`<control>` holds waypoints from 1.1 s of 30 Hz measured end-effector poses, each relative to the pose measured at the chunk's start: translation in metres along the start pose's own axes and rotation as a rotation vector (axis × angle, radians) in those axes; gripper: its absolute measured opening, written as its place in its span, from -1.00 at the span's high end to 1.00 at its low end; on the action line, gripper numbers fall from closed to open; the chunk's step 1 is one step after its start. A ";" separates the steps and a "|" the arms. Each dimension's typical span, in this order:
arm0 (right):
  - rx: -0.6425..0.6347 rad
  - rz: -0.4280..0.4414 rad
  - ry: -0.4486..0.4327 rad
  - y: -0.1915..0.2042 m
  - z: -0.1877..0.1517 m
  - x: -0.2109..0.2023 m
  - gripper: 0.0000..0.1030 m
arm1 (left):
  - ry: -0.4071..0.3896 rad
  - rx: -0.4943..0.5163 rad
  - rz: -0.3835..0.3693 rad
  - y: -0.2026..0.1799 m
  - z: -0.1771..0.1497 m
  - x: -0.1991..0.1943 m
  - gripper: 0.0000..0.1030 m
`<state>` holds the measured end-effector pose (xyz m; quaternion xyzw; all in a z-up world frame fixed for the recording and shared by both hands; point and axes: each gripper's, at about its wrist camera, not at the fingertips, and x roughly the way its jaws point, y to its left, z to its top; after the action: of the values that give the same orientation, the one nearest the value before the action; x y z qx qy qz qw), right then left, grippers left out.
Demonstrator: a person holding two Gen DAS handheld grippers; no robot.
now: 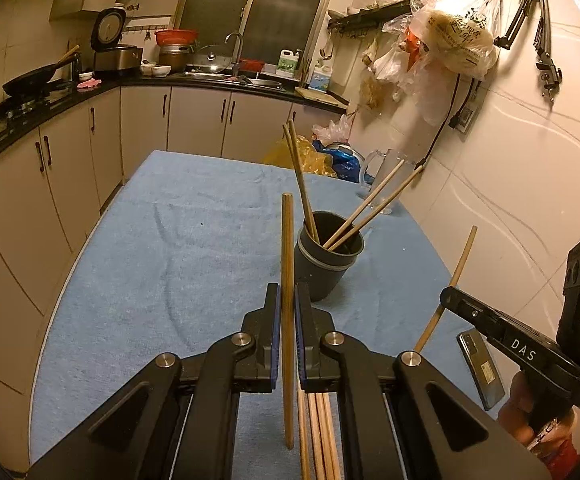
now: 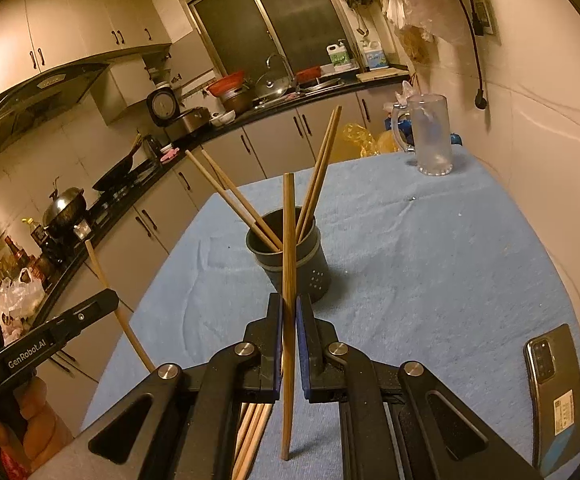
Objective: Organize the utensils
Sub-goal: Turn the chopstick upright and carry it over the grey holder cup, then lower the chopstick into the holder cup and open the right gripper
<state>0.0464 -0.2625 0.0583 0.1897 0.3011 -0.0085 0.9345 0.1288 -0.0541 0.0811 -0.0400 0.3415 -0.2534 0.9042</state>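
A dark utensil cup (image 1: pixel 327 258) stands on the blue cloth with several wooden chopsticks leaning in it; it also shows in the right wrist view (image 2: pixel 290 256). My left gripper (image 1: pixel 287 304) is shut on one upright chopstick (image 1: pixel 287 248), just in front and left of the cup. My right gripper (image 2: pixel 288 316) is shut on another upright chopstick (image 2: pixel 288 240), close in front of the cup. Several loose chopsticks (image 1: pixel 318 436) lie on the cloth under the grippers; they also show in the right wrist view (image 2: pixel 251 436). The right gripper appears at the right of the left wrist view (image 1: pixel 446 298).
A phone (image 2: pixel 556 392) lies on the cloth at the right near the wall. A clear glass mug (image 2: pixel 430 136) stands at the table's far right corner. The blue-clothed table (image 1: pixel 169 240) has kitchen cabinets to its left and a tiled wall to its right.
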 end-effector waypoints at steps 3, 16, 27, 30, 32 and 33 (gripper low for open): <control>0.004 0.000 -0.010 -0.001 0.002 -0.002 0.86 | -0.008 0.004 -0.005 -0.001 0.002 -0.003 0.88; 0.013 -0.003 -0.050 -0.004 0.015 -0.010 0.86 | -0.023 0.008 -0.015 -0.005 0.014 -0.008 0.88; 0.027 -0.013 -0.097 -0.007 0.037 -0.017 0.86 | -0.048 0.025 -0.027 -0.011 0.034 -0.014 0.88; 0.030 -0.013 -0.113 -0.007 0.047 -0.019 0.86 | -0.058 0.034 -0.034 -0.015 0.043 -0.016 0.88; 0.028 -0.015 -0.126 -0.006 0.054 -0.020 0.86 | -0.068 0.038 -0.037 -0.018 0.049 -0.017 0.88; 0.028 -0.017 -0.133 -0.006 0.057 -0.020 0.86 | -0.075 0.040 -0.040 -0.020 0.053 -0.018 0.88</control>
<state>0.0609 -0.2909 0.1105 0.1992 0.2398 -0.0330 0.9496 0.1428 -0.0681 0.1373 -0.0379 0.3014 -0.2767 0.9117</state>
